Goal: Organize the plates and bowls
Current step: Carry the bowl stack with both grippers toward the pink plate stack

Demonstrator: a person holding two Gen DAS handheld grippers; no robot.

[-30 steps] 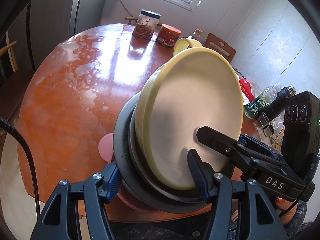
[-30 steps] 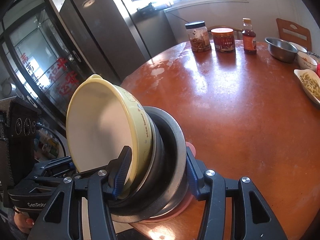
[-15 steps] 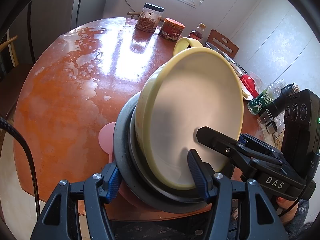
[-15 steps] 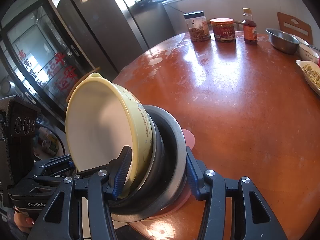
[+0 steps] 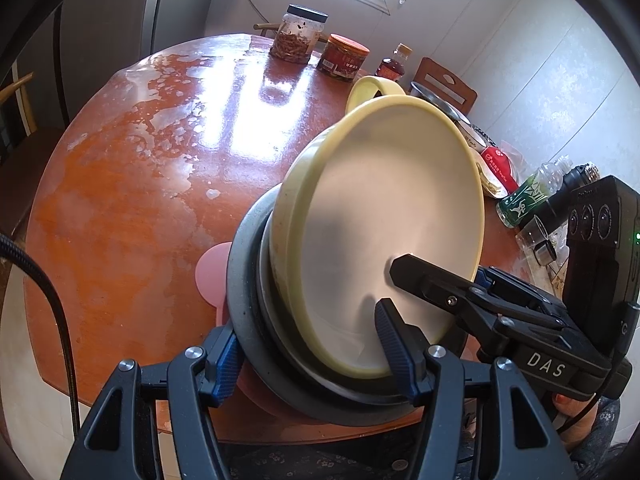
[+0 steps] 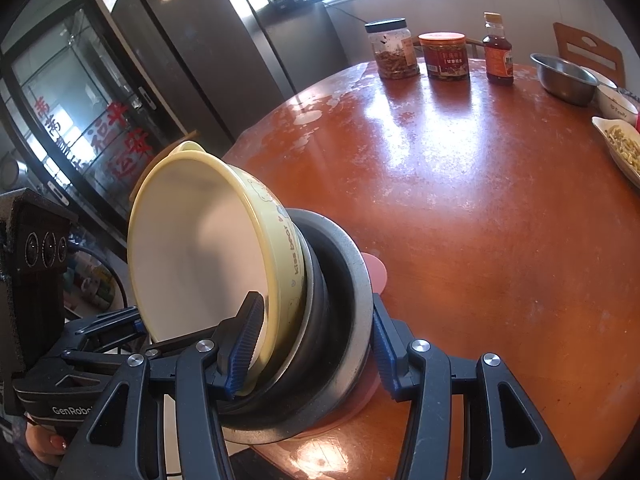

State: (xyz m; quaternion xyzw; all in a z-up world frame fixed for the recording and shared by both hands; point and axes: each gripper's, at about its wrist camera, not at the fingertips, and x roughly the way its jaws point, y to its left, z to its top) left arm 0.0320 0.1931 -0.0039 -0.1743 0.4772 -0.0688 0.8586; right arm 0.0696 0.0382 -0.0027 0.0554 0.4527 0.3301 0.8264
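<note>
The stack of dishes (image 5: 320, 320), tipped up on edge, is a yellow bowl (image 5: 384, 232) with a loop handle, nested in a dark bowl (image 6: 320, 280), then a grey plate (image 5: 244, 280), with a pink plate (image 5: 210, 276) at the back. It is held over the near edge of the round tabletop (image 5: 132, 184); I cannot tell whether it touches the wood. The left hand-held gripper (image 5: 308, 348) clamps the whole stack across its thickness, and the right hand-held gripper (image 6: 308, 336) does likewise from the other side. I judge the pile stiff, fairly heavy, glossy and breakable; nested pieces could slide apart while tilted, so gripping across all the rims seems wise. Jars (image 6: 420, 54), a sauce bottle (image 6: 498, 52) and a steel bowl (image 6: 566, 76) stand at the far edge.
</note>
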